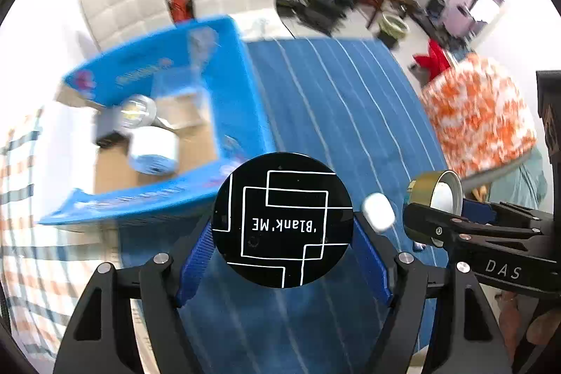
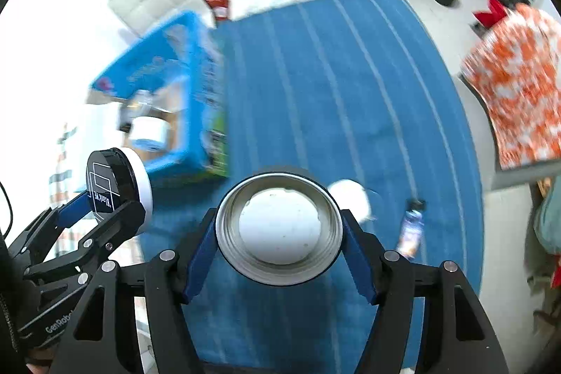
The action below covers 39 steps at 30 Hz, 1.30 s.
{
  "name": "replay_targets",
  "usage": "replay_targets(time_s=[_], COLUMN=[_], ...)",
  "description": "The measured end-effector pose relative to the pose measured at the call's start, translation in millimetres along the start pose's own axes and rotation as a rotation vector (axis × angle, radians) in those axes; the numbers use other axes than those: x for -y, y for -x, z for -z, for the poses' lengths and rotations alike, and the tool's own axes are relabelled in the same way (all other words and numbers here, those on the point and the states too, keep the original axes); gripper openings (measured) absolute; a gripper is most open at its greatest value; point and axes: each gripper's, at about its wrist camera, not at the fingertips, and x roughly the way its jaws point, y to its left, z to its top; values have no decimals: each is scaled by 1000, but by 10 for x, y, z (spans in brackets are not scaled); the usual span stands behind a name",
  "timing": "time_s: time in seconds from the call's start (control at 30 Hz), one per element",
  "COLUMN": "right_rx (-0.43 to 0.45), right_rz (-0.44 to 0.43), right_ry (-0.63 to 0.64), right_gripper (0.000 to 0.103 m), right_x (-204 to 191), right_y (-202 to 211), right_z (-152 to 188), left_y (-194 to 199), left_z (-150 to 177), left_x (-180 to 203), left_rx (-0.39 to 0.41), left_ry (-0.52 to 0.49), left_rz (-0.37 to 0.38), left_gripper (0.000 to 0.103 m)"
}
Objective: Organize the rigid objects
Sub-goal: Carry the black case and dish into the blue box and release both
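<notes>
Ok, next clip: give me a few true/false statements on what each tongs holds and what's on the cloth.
1. Left tongs grip a black round tin. True.
2. Right tongs are empty. False: they hold a metal lid.
3. The blue box is shut. False: it is open, with a white roll inside.
4. A white item lies on the blue cloth. True.

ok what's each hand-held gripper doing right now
left hand-held gripper: shut on the black round case
right hand-held gripper: shut on the metal lid
</notes>
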Motion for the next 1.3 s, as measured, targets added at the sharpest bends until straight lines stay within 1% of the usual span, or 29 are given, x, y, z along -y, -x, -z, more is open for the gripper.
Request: replay_targets(time_s=[0.07,0.1,0.23,0.27,0.4,0.53,0.7,0.87,0.97,1.13,1.2,1.3], right_rx=[17,23,34,36,23,15,11,-6,-23,-76,-91,-85], right_rz=[-23,-30,-62,-64,-70,-54,-19,32,70,110,111,141], right_ry=[26,38,84,89,115,120,113,107,102,77,63,70], right_gripper=[69,69,69,69,68,68,68,68,68,68,69,68], right_x=[-257,-322,-825,-902,-1262,-1467,-1577,-1617,-1593,-1566,-1546,-1571], right_y=[51,57,33,17,-145,-313,-544,-878,-1126,-1626,-1779,-1904], right_z=[-58,-75,-184,-202,-314,-424,-595,-799,-920,-1078,-1108,-1134], left_y=[194,254,476,511,568,553,456,234,2,-461,-636,-888], left_z=[-3,-15,-47,-64,-107,-174,-275,-387,-465,-568,-589,-587], left_x=[-276,-362,-752,-863,-1189,-1497,-1798,-2056,-2196,-2365,-2422,-2485], left_rx=[31,42,89,97,109,113,106,74,35,-65,-101,-157], left_ry=[26,36,74,83,120,139,147,152,160,167,171,168], left_rz=[-14,-25,-73,-93,-125,-146,-155,-146,-136,-119,-102,-99], left_gripper=[73,73,73,73,73,73,73,73,74,74,74,74])
